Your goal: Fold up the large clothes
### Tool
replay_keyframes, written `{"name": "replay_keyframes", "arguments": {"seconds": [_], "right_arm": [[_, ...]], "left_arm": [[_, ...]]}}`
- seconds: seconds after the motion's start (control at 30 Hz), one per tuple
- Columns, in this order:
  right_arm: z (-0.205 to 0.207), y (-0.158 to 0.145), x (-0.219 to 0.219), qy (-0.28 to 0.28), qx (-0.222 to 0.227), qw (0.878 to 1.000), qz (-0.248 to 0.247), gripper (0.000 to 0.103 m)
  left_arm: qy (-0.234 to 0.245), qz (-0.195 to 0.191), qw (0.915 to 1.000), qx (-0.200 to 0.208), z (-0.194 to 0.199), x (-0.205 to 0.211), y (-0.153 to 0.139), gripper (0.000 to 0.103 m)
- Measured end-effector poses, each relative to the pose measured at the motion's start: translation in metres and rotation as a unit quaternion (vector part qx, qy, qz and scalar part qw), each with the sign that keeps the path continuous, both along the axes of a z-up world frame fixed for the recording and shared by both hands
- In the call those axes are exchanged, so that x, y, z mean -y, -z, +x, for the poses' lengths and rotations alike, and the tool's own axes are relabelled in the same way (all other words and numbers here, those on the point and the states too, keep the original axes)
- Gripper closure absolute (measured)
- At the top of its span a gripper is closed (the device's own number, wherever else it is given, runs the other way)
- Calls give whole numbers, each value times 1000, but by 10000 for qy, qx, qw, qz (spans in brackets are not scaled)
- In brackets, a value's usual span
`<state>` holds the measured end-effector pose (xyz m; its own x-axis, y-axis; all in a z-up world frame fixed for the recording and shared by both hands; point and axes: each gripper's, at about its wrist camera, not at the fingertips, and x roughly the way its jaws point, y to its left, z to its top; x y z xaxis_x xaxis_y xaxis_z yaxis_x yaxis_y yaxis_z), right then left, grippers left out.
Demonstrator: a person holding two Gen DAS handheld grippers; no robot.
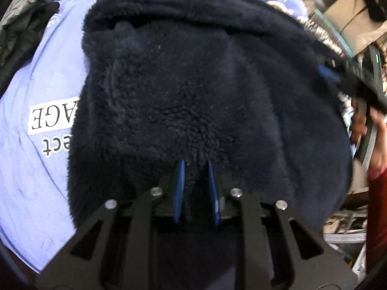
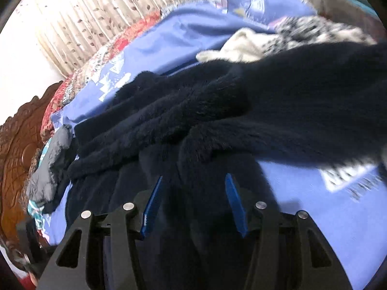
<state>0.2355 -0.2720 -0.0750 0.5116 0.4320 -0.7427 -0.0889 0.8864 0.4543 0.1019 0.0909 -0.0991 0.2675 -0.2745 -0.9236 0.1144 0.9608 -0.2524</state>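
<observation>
Fleece garment (image 1: 193, 84) covers the blue sheet (image 1: 36, 169); left gripper (image 1: 194, 166) pinches its pile, right gripper (image 2: 193, 178) stands released above it.

Pale leaf-print curtain (image 2: 79, 24), carved wooden headboard (image 2: 17, 149), cardboard box (image 1: 355, 21) beside the bed.

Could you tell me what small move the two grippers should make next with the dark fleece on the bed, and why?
Probably close the right hand-held gripper on the fleece between its open fingers. The left hand-held gripper seems to pinch an edge already, and the fleece lies bunched on the blue sheet.
</observation>
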Motion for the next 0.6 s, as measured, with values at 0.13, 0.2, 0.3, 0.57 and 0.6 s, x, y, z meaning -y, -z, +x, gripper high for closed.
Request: {"name": "replay_keyframes", "arguments": {"seconds": [0.13,0.2,0.3,0.57,0.6], "right_arm": [[16,16,-17,-107,-264,9987,-430,74],[19,17,-6,230,-183,9965,-777,75],[25,19,42,1049,-154,9911,-804,76],[-2,21,65,1008,-96,9948,-114,45],[-18,12,68,898,-6,9960,-25,44]], "left_arm": [[5,-77,9999,-82,5,-9,3,84],[-54,-165,9997,-145,7,-17,6,84],[-69,-204,9996,-180,6,-25,10,84],[178,132,9998,-19,-6,-18,-2,84],[203,96,9997,-4,-8,-17,-8,83]]}}
